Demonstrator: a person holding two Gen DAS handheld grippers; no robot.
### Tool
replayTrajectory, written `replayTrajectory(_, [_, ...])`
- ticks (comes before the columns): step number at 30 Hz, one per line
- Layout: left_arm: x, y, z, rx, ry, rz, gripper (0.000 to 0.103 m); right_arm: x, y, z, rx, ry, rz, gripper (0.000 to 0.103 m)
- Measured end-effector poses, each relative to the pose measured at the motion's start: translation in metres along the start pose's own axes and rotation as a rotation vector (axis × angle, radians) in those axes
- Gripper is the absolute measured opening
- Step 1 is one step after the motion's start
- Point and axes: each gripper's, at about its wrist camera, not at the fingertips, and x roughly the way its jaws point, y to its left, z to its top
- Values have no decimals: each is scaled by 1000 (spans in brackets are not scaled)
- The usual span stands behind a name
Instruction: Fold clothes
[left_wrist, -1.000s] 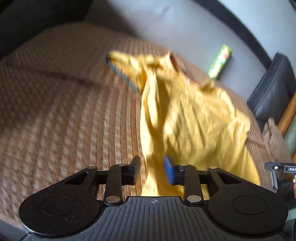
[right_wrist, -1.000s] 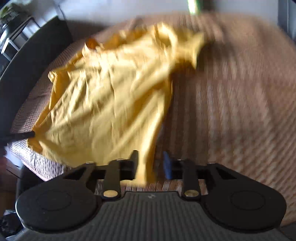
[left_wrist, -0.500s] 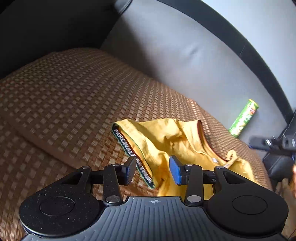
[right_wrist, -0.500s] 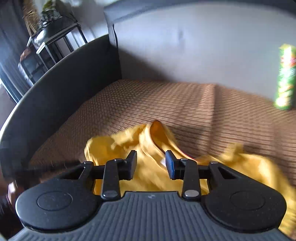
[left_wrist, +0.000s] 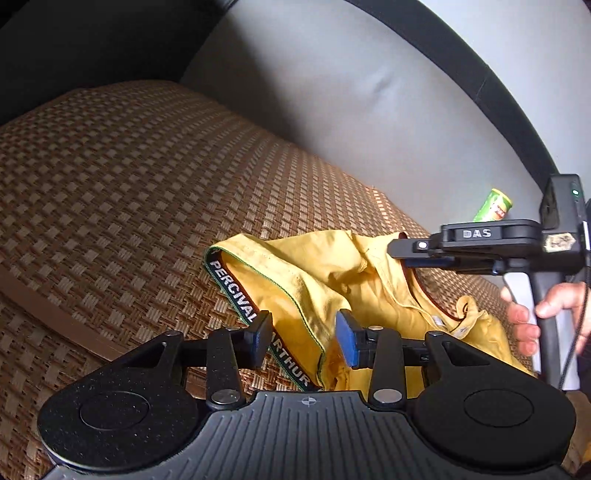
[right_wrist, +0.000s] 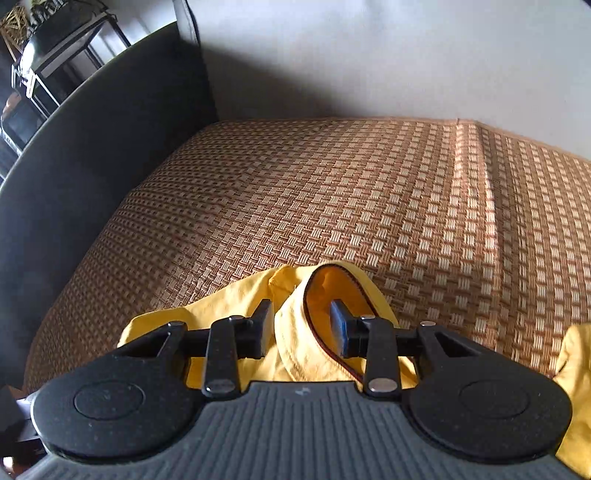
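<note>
Crumpled yellow cotton shirt (left_wrist: 325, 280) on woven brown checkered mat (left_wrist: 129, 192) covering grey smooth sofa (left_wrist: 332, 92). Left tongs (left_wrist: 304, 341) straddle sleeve hem with lettered band; pads just narrowed, cloth between, not pinched. Right tongs (right_wrist: 301, 330) part open around curved collar, not clenched. Green can (left_wrist: 495, 205) stands behind shirt.

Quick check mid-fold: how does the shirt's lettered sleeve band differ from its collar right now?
The sleeve band is dark with white lettering, PERCIVAL ARTHUR, and a green edge; the collar is plain yellow with thin dark red piping. The sleeve band lies low along the woven mat, while the collar stands up in an open loop. Both are edges of the same crumpled yellow shirt.
</note>
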Motion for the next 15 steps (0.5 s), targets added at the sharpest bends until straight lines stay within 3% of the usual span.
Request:
replayTrajectory(1, [2,1,-1,6,14,3,2,4,1,1,-13,10,-19,29])
replayTrajectory(2, [5,1,-3,10,25,13,2,6,2,3,-21,15,-36,6])
replayTrajectory(3, [8,0,-4,19,32,29,1,8,1,4,-22,16,-48,3])
replayTrajectory(8, [9,6,-11,21,28,35,0,2,-2,17,-14,-88,-66,2])
replayTrajectory(15, [6,12,-21,57,8,31,0,43,-28,14,8,-108,-110,3])
